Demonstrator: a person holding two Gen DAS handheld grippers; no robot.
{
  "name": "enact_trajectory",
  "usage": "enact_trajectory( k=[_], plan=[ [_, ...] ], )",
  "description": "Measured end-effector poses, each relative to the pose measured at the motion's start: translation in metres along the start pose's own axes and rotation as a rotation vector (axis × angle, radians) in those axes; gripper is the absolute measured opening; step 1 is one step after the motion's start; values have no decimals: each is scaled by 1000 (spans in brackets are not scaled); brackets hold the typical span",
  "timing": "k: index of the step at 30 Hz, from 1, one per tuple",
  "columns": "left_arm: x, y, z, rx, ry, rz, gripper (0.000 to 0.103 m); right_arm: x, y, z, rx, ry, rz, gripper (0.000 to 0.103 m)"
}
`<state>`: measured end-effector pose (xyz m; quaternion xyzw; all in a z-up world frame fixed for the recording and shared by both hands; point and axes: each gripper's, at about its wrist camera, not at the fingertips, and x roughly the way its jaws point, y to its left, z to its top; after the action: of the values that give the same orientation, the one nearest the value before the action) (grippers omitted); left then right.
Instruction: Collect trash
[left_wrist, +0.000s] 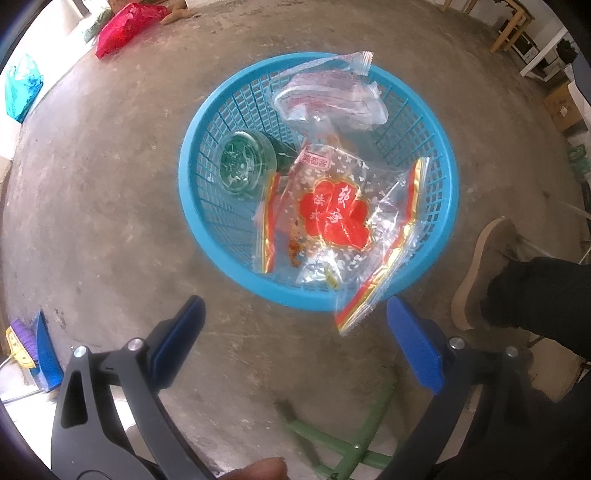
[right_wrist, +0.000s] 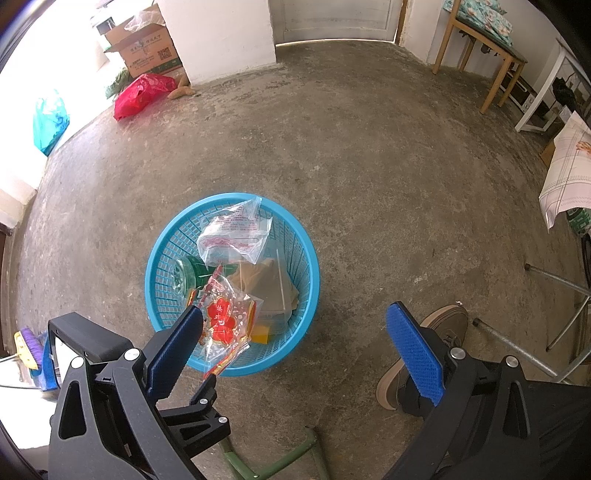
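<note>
Standing on the concrete floor (right_wrist: 369, 184), the blue basket (left_wrist: 199, 229) holds, from left to right, a green glass dish (left_wrist: 245, 162), a clear bag with a red flower print (left_wrist: 332, 214) that hangs over the near rim, and a crumpled clear bag (left_wrist: 328, 96) behind. The left gripper (left_wrist: 295, 332) is wide apart and holds nothing. The right gripper (right_wrist: 295, 328) also is spread wide, empty, with a brown shoe (right_wrist: 436, 332) near its right finger.
</note>
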<state>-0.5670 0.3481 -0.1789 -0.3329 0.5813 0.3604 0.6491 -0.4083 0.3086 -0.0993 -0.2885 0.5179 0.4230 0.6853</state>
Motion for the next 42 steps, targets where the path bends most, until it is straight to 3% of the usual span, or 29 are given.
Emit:
enact_trajectory(
  k=[9, 28, 36, 42],
  plan=[
    [-3, 2, 4, 5, -23, 53, 95, 0, 0, 1, 1, 1, -1, 97],
    [-7, -4, 3, 17, -46, 78, 95, 0, 0, 0, 0, 1, -2, 97],
    [-7, -11, 7, 57, -56, 172, 95, 0, 0, 0, 0, 2, -2, 97],
    [-8, -11, 9, 59, -57, 169, 95, 0, 0, -1, 1, 2, -2, 97]
  ],
)
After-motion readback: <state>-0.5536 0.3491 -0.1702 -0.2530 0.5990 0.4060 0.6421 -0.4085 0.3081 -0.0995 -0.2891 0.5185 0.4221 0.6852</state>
